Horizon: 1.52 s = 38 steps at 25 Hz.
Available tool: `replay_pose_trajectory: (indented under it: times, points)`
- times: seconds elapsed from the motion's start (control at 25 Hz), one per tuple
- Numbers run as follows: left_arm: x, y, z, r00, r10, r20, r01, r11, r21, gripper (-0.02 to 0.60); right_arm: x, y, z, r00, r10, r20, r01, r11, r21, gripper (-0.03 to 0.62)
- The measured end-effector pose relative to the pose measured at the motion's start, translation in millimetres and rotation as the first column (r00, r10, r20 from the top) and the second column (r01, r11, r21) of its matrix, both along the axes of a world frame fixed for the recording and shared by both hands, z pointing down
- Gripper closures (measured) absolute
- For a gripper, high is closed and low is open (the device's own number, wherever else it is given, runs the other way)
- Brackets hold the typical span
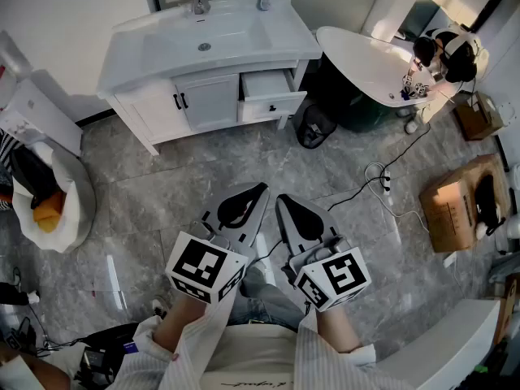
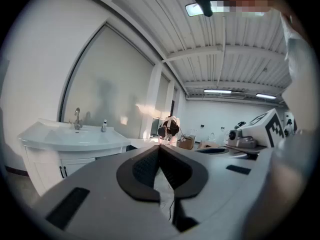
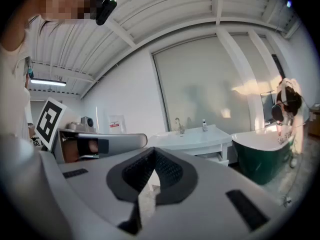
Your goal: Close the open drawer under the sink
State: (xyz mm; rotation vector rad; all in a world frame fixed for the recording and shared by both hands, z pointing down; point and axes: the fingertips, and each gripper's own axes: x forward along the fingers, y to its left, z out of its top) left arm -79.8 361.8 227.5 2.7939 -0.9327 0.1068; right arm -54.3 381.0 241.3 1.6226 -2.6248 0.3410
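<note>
A white vanity (image 1: 207, 96) with a sink (image 1: 203, 43) stands against the far wall. Its right-hand drawer (image 1: 272, 96) is pulled out, showing a white interior and a small dark knob. Both grippers are held low, near my body and well short of the vanity. My left gripper (image 1: 262, 188) is shut and empty, its jaws meeting at the tip. My right gripper (image 1: 281, 199) beside it is shut and empty too. The left gripper (image 2: 159, 147) looks at the vanity (image 2: 65, 144) from its left side. The right gripper (image 3: 152, 151) faces the vanity (image 3: 195, 136).
A freestanding bathtub (image 1: 366, 63) stands right of the vanity, with a person (image 1: 447, 55) bent over it. A black bin (image 1: 313, 127) sits by the drawer. A cable and power strip (image 1: 382, 181), cardboard boxes (image 1: 455, 205) and a white bag (image 1: 69, 205) lie on the grey tile floor.
</note>
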Motion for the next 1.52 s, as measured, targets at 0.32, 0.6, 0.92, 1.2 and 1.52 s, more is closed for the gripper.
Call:
replay_pose_trajectory:
  times: [0.32,0.6,0.92,1.2,1.52]
  points:
    - [9,2,-1,1.0,-0.009,-0.001,0.009,1.0,0.011,0.566,12,4,-3,1.0,0.006,0.01,-0.006,1.0,0.016,0.585]
    - [19,13,1,1.0,-0.017,0.0,0.017,1.0,0.025,0.566,24,15,4,1.0,0.006,0.021,-0.006,1.0,0.013,0.585]
    - [29,-3,2,1.0,-0.005,0.004,0.005,1.0,0.025,0.566,36,0,8,0.999,0.025,0.031,-0.025,1.0,-0.001,0.585]
    - [34,-58,7,1.0,0.008,0.002,-0.009,0.999,0.032,0.566,40,-53,16,0.999,0.037,0.037,-0.037,0.999,-0.017,0.585]
    - [44,-148,7,0.999,0.044,0.017,-0.045,0.999,0.023,0.566,44,-136,22,0.998,0.061,0.033,-0.059,0.997,-0.058,0.585]
